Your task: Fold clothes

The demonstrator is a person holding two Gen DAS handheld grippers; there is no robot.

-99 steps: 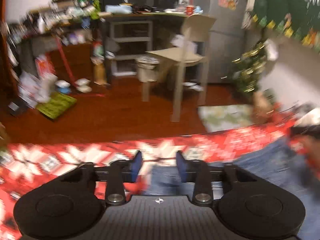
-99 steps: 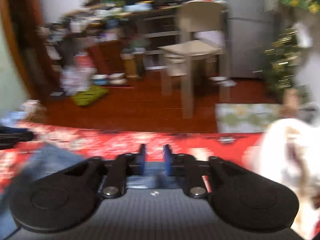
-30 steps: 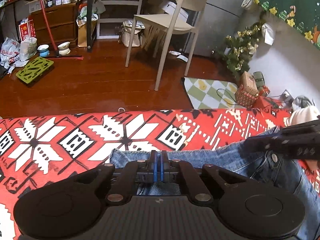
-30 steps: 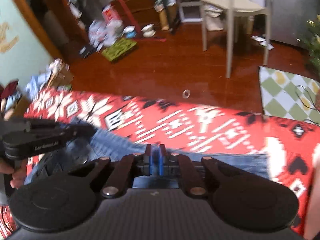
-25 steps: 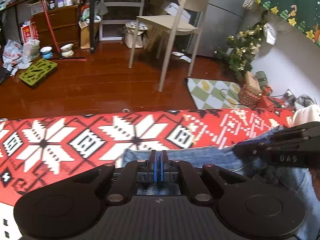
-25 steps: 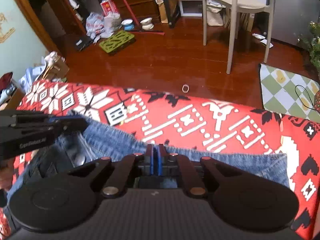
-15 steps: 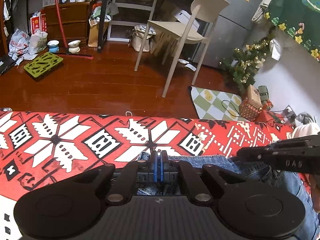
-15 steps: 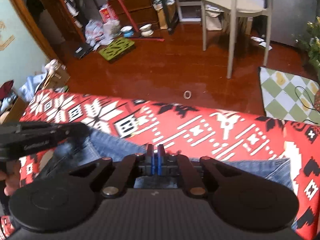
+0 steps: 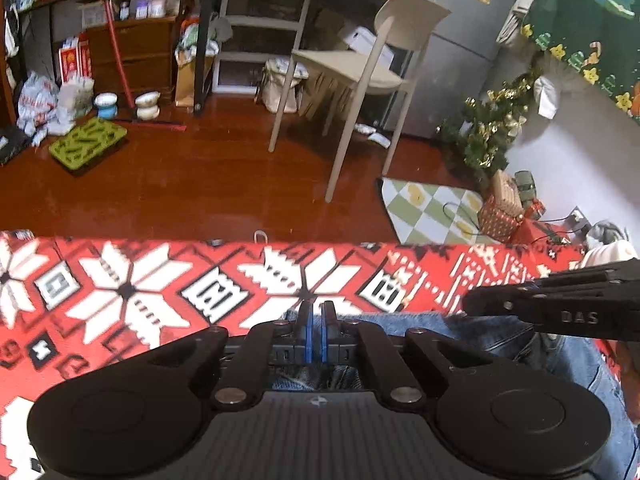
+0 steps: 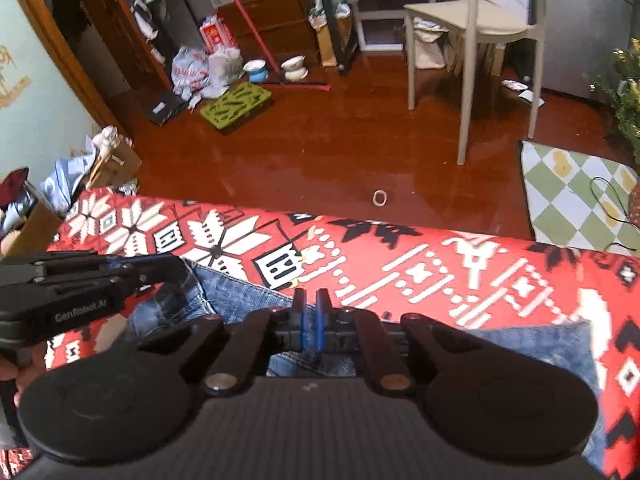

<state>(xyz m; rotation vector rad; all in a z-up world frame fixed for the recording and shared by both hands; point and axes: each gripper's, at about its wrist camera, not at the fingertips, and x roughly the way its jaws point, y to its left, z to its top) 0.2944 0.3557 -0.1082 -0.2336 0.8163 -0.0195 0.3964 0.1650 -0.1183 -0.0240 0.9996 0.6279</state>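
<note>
A pair of blue denim jeans [image 10: 240, 296] is seen laid flat on a red blanket with white and black snowflake patterns [image 9: 132, 288], its long axis running side to side along the blanket's far edge. In the right wrist view the jeans stretch from the left, where a seam and folded edge are visible, across to a squared end at the right [image 10: 560, 344]. The left gripper [image 9: 314, 334] is held low over the denim, its blue-padded fingers drawn to a narrow gap with the fabric's edge at them; whether cloth is pinched cannot be told. The right gripper [image 10: 310, 330] is likewise nearly closed at the jeans' near edge, and a grip on the cloth cannot be confirmed. Each gripper is caught from the side in the other's view. Beyond the blanket, a beige plastic chair [image 9: 360, 64] is shown on a dark red wooden floor [image 9: 200, 184], with a green-and-white checked mat [image 9: 432, 208] nearby.
</note>
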